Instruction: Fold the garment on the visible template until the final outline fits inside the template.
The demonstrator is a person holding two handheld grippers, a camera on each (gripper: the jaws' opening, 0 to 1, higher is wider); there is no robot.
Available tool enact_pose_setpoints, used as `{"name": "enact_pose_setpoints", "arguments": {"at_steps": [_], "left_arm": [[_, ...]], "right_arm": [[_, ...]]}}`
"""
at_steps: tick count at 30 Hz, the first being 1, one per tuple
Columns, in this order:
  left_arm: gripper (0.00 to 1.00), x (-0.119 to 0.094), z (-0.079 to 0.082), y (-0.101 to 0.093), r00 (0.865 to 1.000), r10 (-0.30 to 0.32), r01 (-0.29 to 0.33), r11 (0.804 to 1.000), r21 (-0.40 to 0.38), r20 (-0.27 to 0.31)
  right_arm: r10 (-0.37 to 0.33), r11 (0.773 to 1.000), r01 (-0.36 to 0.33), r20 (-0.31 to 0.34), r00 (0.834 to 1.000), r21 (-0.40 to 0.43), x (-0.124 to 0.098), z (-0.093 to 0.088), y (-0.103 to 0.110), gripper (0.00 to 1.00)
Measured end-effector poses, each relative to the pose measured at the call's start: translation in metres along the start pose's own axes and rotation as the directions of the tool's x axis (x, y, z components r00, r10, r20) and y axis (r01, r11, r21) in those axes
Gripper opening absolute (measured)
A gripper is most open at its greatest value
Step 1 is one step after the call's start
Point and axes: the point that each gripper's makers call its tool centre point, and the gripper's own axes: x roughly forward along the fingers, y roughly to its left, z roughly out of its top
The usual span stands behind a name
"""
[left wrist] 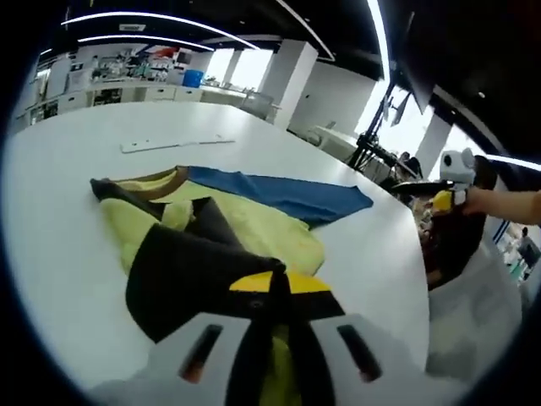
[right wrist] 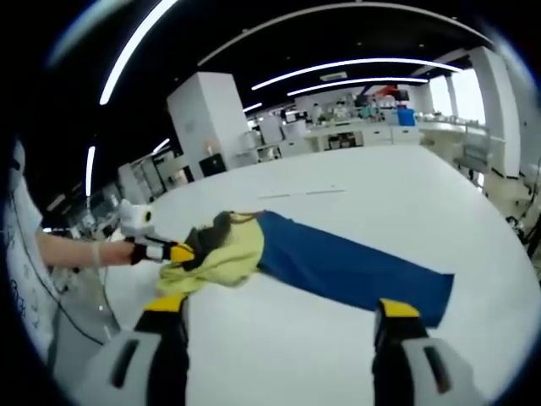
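With my left tool (left wrist: 279,292) pinched shut on the dark hem of the yellow, black and blue cloth garment (left wrist: 228,222) lying crumpled on the white tabletop (left wrist: 59,220), and my right tool (right wrist: 279,326) spread wide and empty near its blue sleeve, I judged it best to draw the fold across slowly and flat.

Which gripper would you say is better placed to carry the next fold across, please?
Probably the left gripper: its jaws are shut on the garment's dark edge, ready to pull it over. The right gripper is open, with the blue part beyond its tips.
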Motion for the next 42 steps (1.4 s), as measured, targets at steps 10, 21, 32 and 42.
{"name": "enact_pose_setpoints", "arguments": {"at_steps": [10, 21, 32, 42], "left_arm": [[0.49, -0.011, 0.012, -0.019, 0.992, -0.084, 0.080, 0.996, 0.047, 0.090], [0.86, -0.022, 0.011, -0.019, 0.994, -0.089, 0.082, 0.991, 0.103, 0.067], [0.99, -0.034, 0.008, -0.006, 0.998, -0.040, 0.035, 0.993, 0.112, 0.042], [0.96, -0.056, 0.012, 0.030, 0.997, 0.037, -0.041, 0.998, 0.052, 0.074]], "right_arm": [[0.014, 1.000, -0.014, 0.000, 1.000, 0.011, 0.001, -0.002, 0.009, 0.91], [0.010, 1.000, -0.010, 0.005, 1.000, 0.018, -0.003, -0.001, 0.009, 0.91], [0.019, 0.999, -0.020, 0.014, 1.000, 0.025, -0.003, 0.000, 0.011, 0.91], [0.019, 0.999, -0.020, 0.015, 1.000, 0.031, -0.004, -0.003, 0.013, 0.90]]}}
